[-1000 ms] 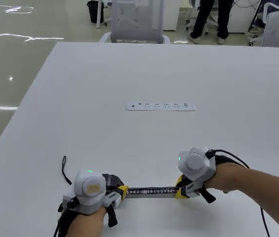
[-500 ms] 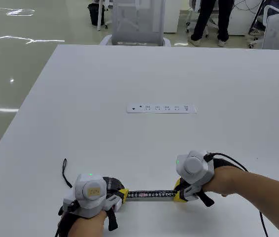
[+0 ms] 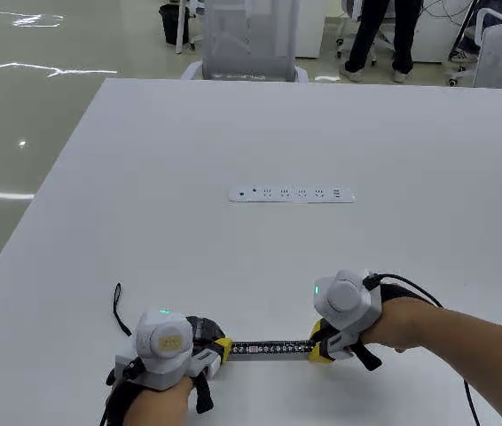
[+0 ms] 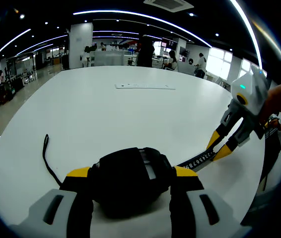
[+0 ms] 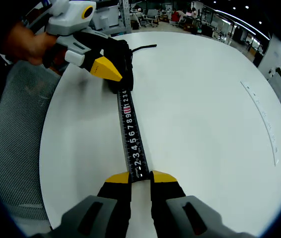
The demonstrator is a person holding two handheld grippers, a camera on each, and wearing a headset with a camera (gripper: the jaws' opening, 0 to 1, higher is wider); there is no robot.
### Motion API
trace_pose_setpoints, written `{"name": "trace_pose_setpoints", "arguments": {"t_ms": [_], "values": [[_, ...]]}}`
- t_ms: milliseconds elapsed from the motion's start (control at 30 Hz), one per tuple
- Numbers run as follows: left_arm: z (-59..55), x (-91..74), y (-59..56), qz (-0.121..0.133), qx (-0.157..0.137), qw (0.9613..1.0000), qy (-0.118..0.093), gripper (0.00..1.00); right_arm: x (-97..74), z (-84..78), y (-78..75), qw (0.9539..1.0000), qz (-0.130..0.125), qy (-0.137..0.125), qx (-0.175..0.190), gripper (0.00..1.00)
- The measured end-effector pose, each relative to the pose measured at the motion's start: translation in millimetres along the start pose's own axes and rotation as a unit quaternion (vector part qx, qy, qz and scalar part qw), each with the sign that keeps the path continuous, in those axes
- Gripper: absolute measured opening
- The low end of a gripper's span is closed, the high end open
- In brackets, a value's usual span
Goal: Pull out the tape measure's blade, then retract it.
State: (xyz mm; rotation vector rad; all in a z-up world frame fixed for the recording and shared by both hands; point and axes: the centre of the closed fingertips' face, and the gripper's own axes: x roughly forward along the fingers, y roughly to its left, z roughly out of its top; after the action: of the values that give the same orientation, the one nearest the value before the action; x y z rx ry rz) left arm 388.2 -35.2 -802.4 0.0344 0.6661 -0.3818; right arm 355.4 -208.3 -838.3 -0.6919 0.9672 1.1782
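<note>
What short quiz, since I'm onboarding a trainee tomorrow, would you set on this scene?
1. True or false: the left gripper is shut on the tape measure's black case.
2. Multiple choice: the right gripper grips A) the tip of the blade; B) a pen; C) nothing.
3. Short answer: what flat white thing lies on the table beyond both grippers?
Key: 1 true; 2 A; 3 the power strip.

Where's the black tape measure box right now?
The tape measure box sits lower left in the head view, clamped in the left gripper; its blade runs to the right gripper.
</note>
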Motion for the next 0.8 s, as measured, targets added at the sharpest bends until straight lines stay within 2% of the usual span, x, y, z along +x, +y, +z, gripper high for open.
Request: {"name": "trace_pose_setpoints", "arguments": {"t_ms": [800], "values": [[-0.1, -0.1, 0.4, 0.0, -0.001, 1.0, -0.002, 0.59, 4.2, 10.8, 2.5, 1.0, 0.004, -0.004, -0.002, 0.14]]}}
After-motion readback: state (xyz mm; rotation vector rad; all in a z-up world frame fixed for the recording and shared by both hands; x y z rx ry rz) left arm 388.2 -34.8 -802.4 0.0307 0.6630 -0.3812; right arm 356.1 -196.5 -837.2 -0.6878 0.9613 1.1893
